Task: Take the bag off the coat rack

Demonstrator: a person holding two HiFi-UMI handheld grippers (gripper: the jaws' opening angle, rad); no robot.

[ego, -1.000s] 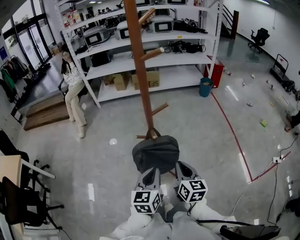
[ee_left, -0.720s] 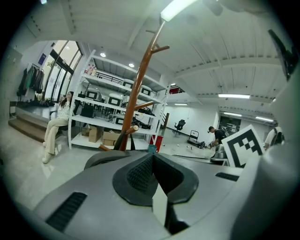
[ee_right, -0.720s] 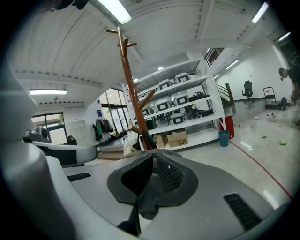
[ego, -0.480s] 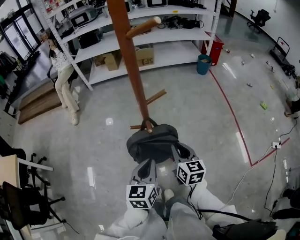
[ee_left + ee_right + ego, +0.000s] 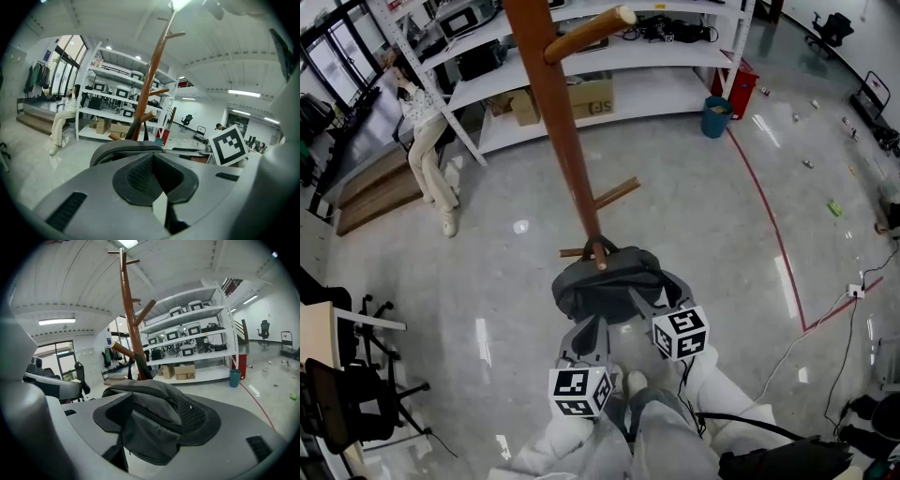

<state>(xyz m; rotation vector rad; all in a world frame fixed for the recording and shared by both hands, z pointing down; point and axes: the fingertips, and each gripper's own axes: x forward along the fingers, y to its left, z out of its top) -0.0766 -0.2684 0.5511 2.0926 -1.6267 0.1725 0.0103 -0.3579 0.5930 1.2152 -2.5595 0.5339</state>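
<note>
A dark grey bag [image 5: 602, 281] hangs by its strap from a low peg of the brown wooden coat rack [image 5: 558, 122]. My right gripper [image 5: 656, 292] is at the bag's right side. Its jaws are opening, and the bag's fabric [image 5: 150, 394] lies between them without the pads pressing on it. My left gripper [image 5: 589, 328] is just below the bag, shut with nothing in it. In the left gripper view the shut left gripper [image 5: 152, 157] points at the bag's edge [image 5: 122, 147], with the rack's pole [image 5: 152, 79] behind. In the right gripper view the pole [image 5: 129, 310] rises behind the bag.
White shelving [image 5: 609, 66] with boxes and equipment stands behind the rack. A person [image 5: 422, 141] sits at the left by it. Black office chairs [image 5: 347, 403] are at the near left. A red floor line [image 5: 769, 225] and cables [image 5: 853, 291] run at the right.
Both grippers have come up against the bag's underside. The right one has pushed forward along the bag's right side, and its jaws now stand apart around the fabric.
</note>
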